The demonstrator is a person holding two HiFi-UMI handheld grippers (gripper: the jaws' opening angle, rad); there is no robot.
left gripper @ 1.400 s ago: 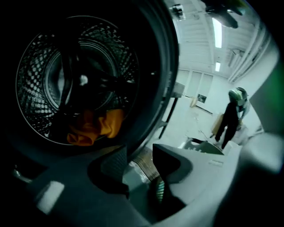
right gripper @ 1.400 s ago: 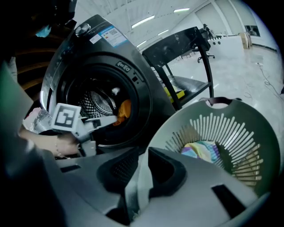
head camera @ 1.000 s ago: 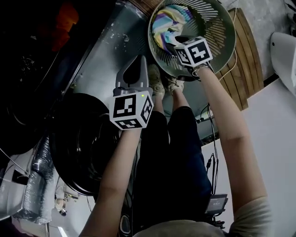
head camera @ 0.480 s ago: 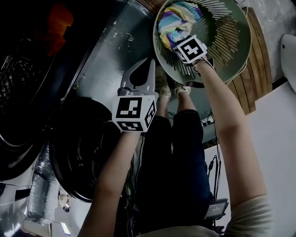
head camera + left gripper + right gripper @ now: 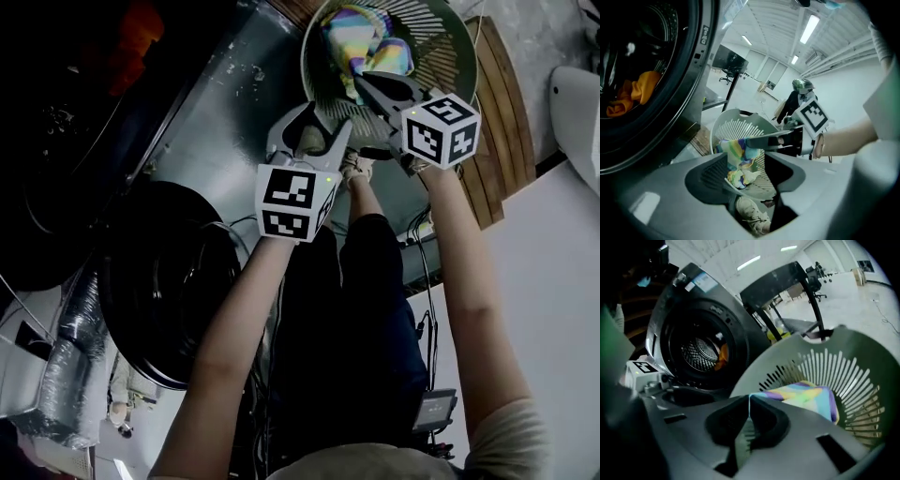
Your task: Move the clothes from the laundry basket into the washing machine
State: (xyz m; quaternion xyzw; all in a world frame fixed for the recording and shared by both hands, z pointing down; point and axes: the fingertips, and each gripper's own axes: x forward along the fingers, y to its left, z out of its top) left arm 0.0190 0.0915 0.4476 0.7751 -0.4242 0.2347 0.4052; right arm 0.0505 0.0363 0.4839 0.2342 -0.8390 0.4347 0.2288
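A grey slatted laundry basket (image 5: 469,58) lies at the top of the head view with a rainbow-striped cloth (image 5: 361,33) in it. My right gripper (image 5: 362,82) is shut on an edge of that cloth (image 5: 806,397), which hangs from its jaws above the basket's floor. My left gripper (image 5: 323,122) sits just short of the basket's near rim; its jaws have just been opening and nothing is between them. In the left gripper view the basket (image 5: 736,126) and the cloth (image 5: 740,154) show through the gap. The washing machine's drum (image 5: 701,352) holds an orange garment (image 5: 723,355).
The washer's round door (image 5: 169,291) stands open at the left, beside my left arm. The person's shoes (image 5: 352,167) stand below the basket. A wooden pallet (image 5: 502,122) lies under the basket at the right. A black desk (image 5: 783,282) stands behind.
My right gripper has closed on the cloth and risen out of the basket with it. My left gripper has moved toward the basket's rim, and its jaws went from shut to open.
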